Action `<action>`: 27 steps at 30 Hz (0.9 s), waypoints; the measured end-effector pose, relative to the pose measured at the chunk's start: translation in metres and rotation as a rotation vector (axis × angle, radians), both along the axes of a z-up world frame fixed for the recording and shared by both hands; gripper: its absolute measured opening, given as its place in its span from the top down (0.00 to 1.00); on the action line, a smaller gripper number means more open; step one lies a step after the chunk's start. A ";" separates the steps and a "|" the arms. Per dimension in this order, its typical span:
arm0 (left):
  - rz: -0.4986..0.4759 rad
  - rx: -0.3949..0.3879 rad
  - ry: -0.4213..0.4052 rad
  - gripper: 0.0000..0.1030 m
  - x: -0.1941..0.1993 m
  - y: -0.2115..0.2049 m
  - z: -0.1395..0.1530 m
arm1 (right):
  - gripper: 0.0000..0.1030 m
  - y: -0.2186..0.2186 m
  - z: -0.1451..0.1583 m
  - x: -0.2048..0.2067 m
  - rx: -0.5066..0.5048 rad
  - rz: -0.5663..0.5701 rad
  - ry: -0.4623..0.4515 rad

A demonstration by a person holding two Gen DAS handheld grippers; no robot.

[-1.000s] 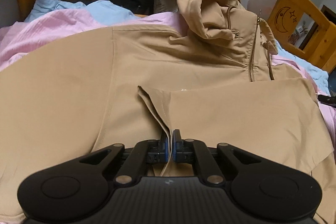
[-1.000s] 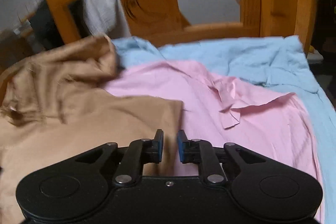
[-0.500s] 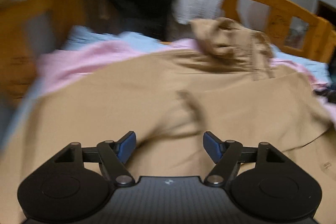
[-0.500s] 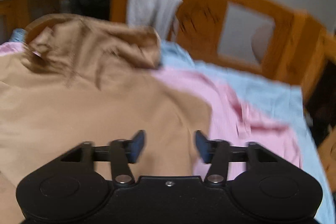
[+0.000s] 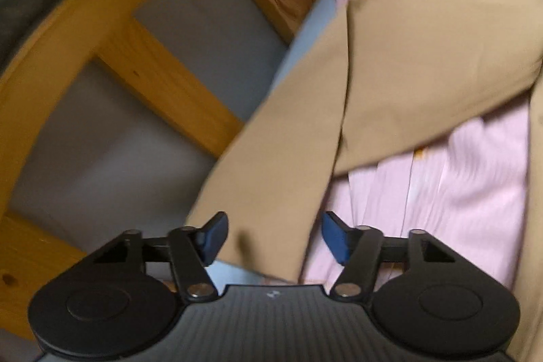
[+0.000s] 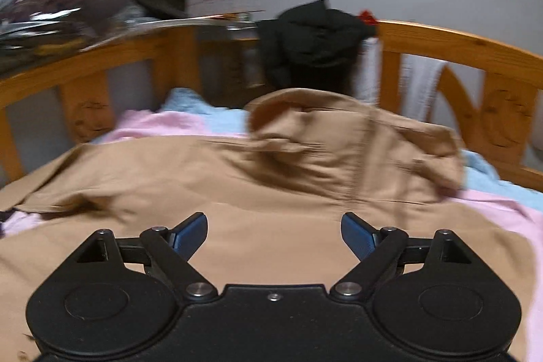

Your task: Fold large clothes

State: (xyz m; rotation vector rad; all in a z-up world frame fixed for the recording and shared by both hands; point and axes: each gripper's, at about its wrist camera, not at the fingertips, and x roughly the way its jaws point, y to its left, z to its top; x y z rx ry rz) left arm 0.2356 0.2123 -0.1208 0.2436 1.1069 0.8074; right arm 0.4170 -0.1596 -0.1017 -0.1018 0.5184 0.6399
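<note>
A large tan hooded jacket (image 6: 271, 192) lies spread on the bed, its hood (image 6: 356, 138) bunched toward the far rail. In the left wrist view a tan sleeve (image 5: 288, 165) runs diagonally down toward my left gripper (image 5: 273, 238), which is open and empty just above the sleeve's end. My right gripper (image 6: 274, 233) is open and empty over the jacket's body. Both views are blurred by motion.
Pink bedding (image 5: 458, 178) and blue bedding (image 6: 220, 117) lie under the jacket. A wooden bed rail (image 5: 163, 83) stands close on the left. The far rail (image 6: 458, 39) carries a black garment (image 6: 312, 39) and a white cloth (image 6: 420, 83). Bagged clutter (image 6: 57, 9) sits at the far left.
My left gripper let go of the jacket fold, opened wide and swung left to the sleeve by the bed rail. My right gripper opened wide and turned left over the jacket's body.
</note>
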 end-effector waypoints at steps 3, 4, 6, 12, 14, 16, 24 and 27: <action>0.009 -0.051 0.025 0.91 0.005 0.007 0.005 | 0.13 0.020 0.002 -0.006 0.020 0.046 0.012; 0.013 -0.077 0.016 0.96 0.006 0.008 0.011 | 0.13 0.025 0.003 -0.009 0.023 0.060 0.016; -0.003 -0.098 -0.010 0.98 0.004 0.010 0.029 | 0.12 0.033 0.006 -0.016 0.030 0.087 0.015; -0.034 -0.480 -0.153 0.99 -0.005 0.010 0.134 | 0.12 0.045 0.009 -0.029 0.070 0.204 0.032; -0.065 -0.634 -0.234 0.99 -0.008 0.012 0.164 | 0.12 0.050 0.010 -0.036 0.098 0.288 0.048; -0.123 -0.733 -0.293 0.99 -0.002 0.003 0.190 | 0.12 0.056 0.014 -0.043 0.142 0.390 0.072; -0.401 -0.925 -0.300 0.99 0.066 -0.073 0.196 | 0.12 0.060 0.046 -0.073 0.303 0.672 0.151; -0.464 -0.960 -0.255 0.99 0.084 -0.103 0.179 | 0.14 0.058 0.050 -0.081 0.290 0.592 0.131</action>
